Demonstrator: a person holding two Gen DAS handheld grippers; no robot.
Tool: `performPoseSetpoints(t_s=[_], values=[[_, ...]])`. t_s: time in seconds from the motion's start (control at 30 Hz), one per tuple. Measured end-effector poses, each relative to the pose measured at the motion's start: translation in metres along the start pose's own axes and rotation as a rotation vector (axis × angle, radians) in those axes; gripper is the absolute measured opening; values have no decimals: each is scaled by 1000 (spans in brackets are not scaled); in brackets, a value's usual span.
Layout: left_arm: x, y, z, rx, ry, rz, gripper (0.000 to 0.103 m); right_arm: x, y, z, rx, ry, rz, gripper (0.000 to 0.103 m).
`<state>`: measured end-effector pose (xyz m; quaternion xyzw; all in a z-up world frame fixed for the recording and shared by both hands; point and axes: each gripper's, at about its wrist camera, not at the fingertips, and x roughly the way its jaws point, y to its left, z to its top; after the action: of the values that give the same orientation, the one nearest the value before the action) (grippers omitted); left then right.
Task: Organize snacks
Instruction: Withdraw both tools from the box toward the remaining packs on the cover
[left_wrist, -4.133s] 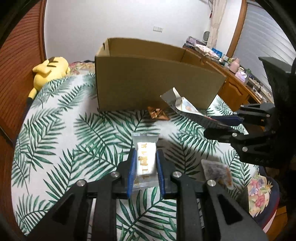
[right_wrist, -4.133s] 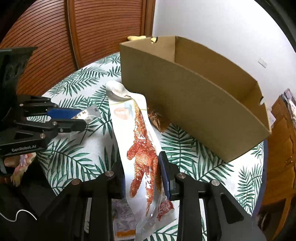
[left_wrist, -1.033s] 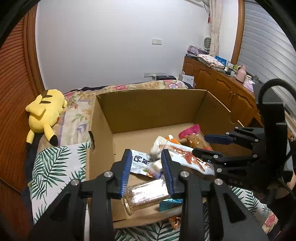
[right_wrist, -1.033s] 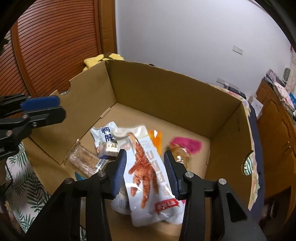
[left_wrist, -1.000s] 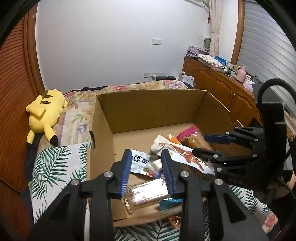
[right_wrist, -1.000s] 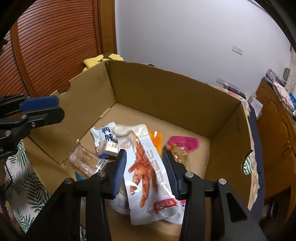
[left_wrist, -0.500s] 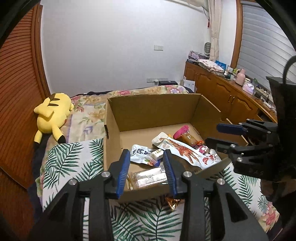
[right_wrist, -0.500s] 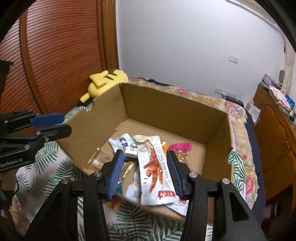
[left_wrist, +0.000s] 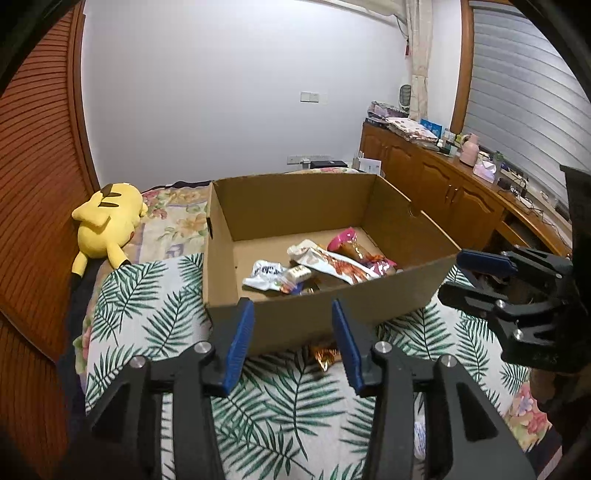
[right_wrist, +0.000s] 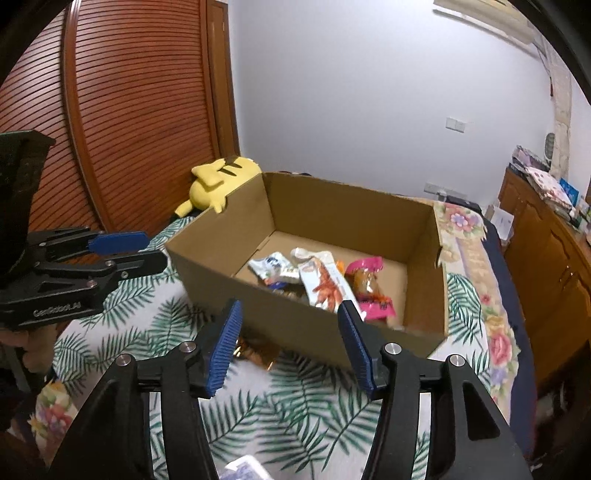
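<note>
Both hand-held grippers backed off, jaws opening empty; one box (left_wrist: 332, 314), several packets.

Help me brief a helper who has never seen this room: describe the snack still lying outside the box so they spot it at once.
Start at the open cardboard box on the palm-leaf tablecloth. Look at the foot of its near wall, where a small crinkled packet lies on the cloth, partly tucked under the box edge. It is shiny copper-orange foil, unlike the white and pink packs, which all lie inside the box.

"GenRobot.AI" in white on the left gripper (right_wrist: 127, 254) body
</note>
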<state>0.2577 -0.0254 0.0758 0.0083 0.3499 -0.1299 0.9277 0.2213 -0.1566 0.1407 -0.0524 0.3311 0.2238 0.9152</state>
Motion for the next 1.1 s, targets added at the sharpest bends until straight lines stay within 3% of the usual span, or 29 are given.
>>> performPoseSetpoints(t_s=[0.23,0.6,1.1], values=[[-9,-9,-22,11,-16,-13,50,-6,4,-30,25,25,1,61],[-4,-21,-51,35,31,-19,52,-1,3,-83,67,96,12,61],[18,-28,-78,28,93,-34,52,0,22,-143,18,216,43,61]])
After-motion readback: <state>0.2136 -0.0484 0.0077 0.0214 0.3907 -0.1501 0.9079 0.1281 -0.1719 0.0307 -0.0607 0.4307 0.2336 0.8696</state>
